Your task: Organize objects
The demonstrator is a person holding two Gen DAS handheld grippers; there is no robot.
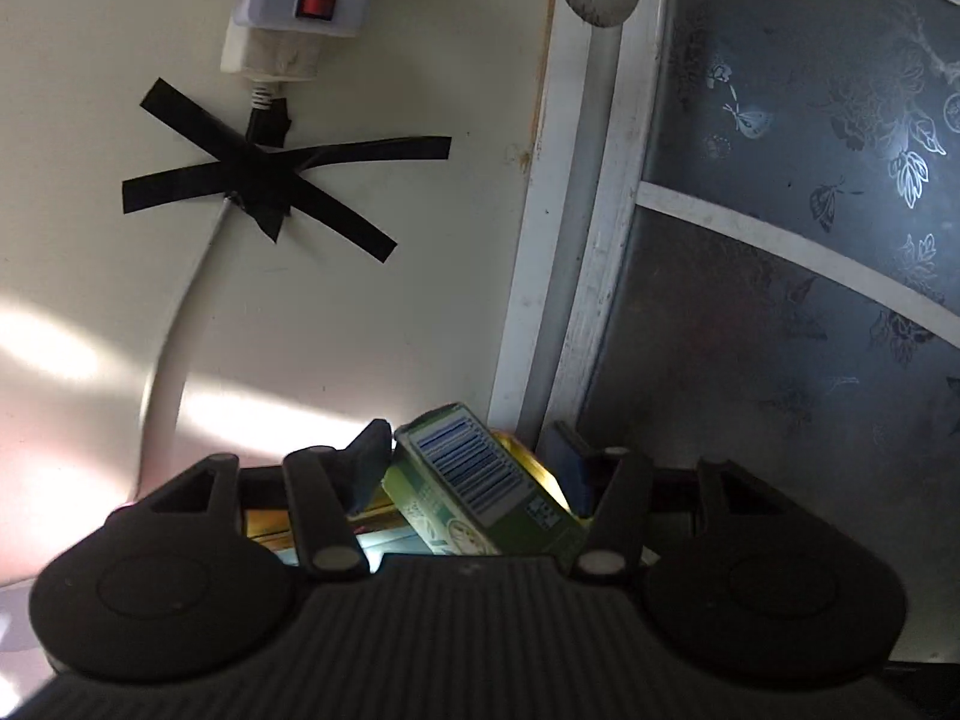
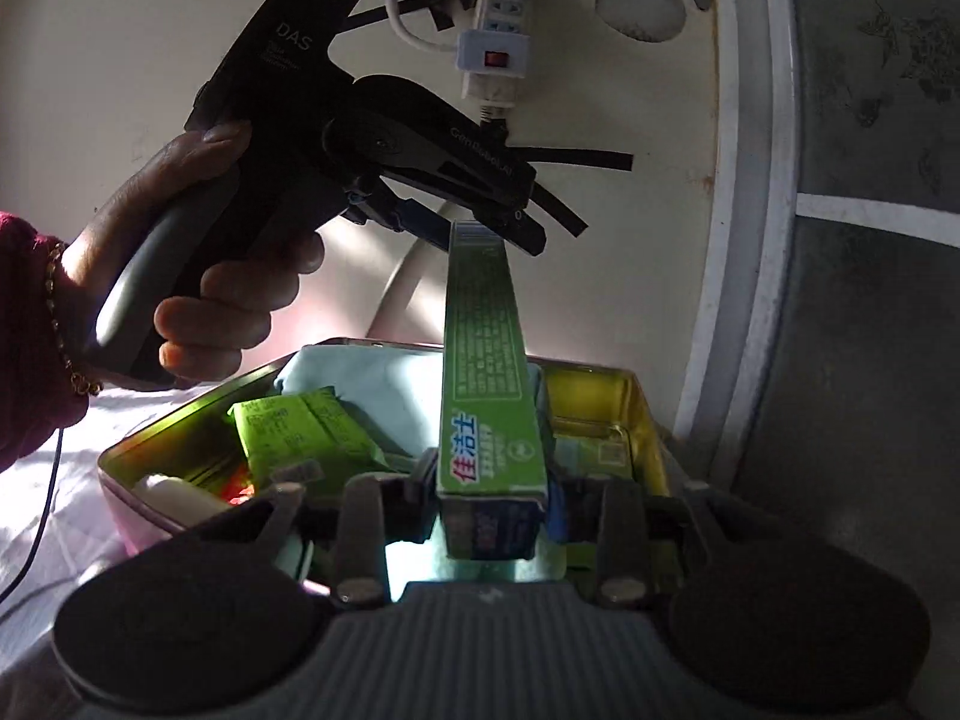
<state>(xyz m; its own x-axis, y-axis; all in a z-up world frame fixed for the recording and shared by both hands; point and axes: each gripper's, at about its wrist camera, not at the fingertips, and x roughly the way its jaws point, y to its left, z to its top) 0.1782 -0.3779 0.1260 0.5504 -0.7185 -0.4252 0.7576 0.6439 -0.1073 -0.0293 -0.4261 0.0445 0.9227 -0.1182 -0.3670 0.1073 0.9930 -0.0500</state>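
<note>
A long green toothpaste box (image 2: 486, 372) stands tilted over an open gold tin box (image 2: 606, 396). My right gripper (image 2: 489, 495) is shut on its near end. My left gripper (image 2: 474, 234) holds the far end from above. In the left wrist view my left gripper (image 1: 474, 456) is shut on the same toothpaste box (image 1: 474, 480), whose barcode face shows. The tin (image 1: 540, 468) lies under it. Inside the tin are a green packet (image 2: 300, 432), a light blue cloth (image 2: 372, 378) and a white object (image 2: 174, 495).
The tin rests on a white cloth surface (image 2: 66, 480). Behind it is a cream wall (image 1: 372, 300) with a power strip (image 1: 300, 0), black tape (image 1: 258, 174) and a white cable (image 1: 174, 354). A patterned glass door (image 1: 810, 240) stands at the right.
</note>
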